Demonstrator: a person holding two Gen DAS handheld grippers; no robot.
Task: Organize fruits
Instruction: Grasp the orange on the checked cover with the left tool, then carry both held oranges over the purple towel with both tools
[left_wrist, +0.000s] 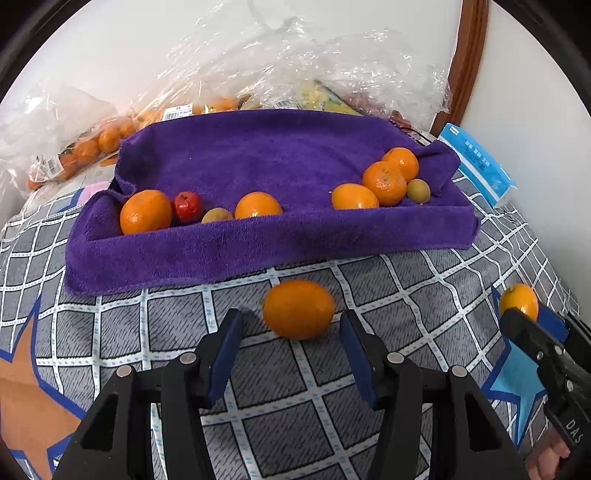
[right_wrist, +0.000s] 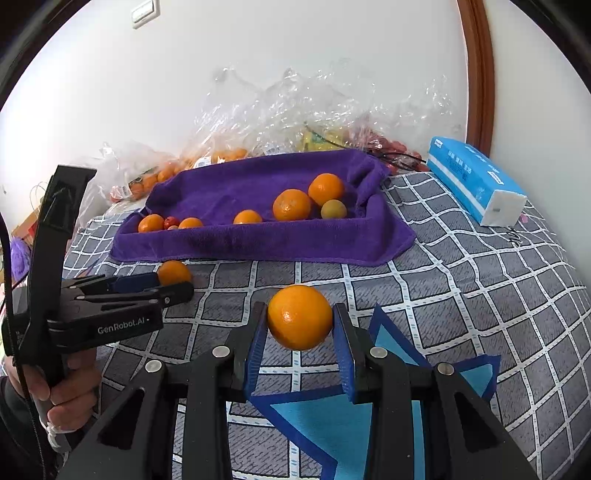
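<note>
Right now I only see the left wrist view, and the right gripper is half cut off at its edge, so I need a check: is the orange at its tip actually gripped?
Observer: Yes. In the right wrist view the right gripper has both fingers pressed against the sides of the orange.
Operator: And my left one, seen from the side: is it on its fruit?
Observer: From the side, the left gripper has its tips alongside the other orange, which rests on the checked blanket. I cannot tell whether they touch.
</note>
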